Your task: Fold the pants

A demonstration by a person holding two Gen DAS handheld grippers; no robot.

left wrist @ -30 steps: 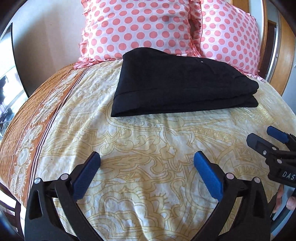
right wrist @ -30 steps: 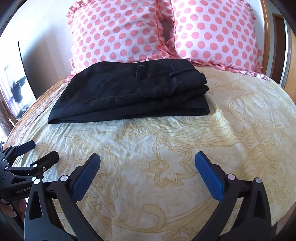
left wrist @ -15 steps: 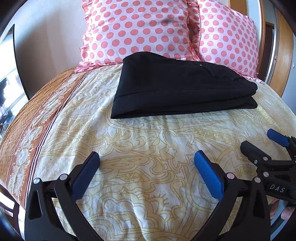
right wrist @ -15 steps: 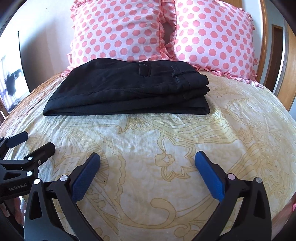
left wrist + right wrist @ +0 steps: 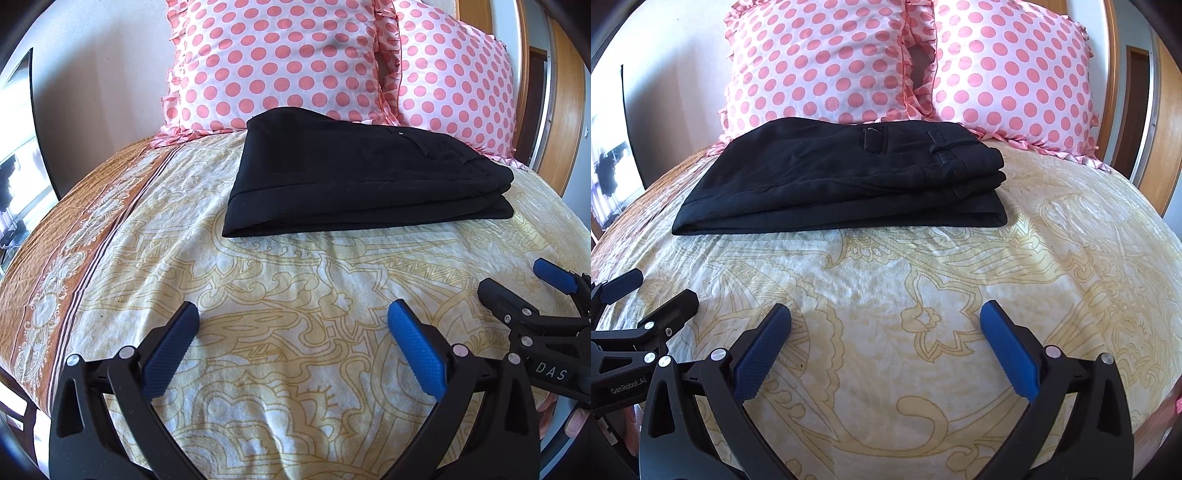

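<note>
Folded pants (image 5: 354, 177) hide the pillows' (image 5: 280, 62) lower edges.

A bed (image 5: 258, 369) in a yellow patterned sheet; two pink dotted pillows (image 5: 820, 62) at twelve o'clock against a pale wall (image 5: 110, 55).

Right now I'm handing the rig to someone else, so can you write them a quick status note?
Left gripper: open, empty, above the bedspread.
Right gripper: open, empty, beside the left one.
Pants: folded into a flat stack on the bed, in front of the pillows, touched by neither gripper.
Done: the fold looks complete.
Left: probably nothing, perhaps squaring the edges.
</note>
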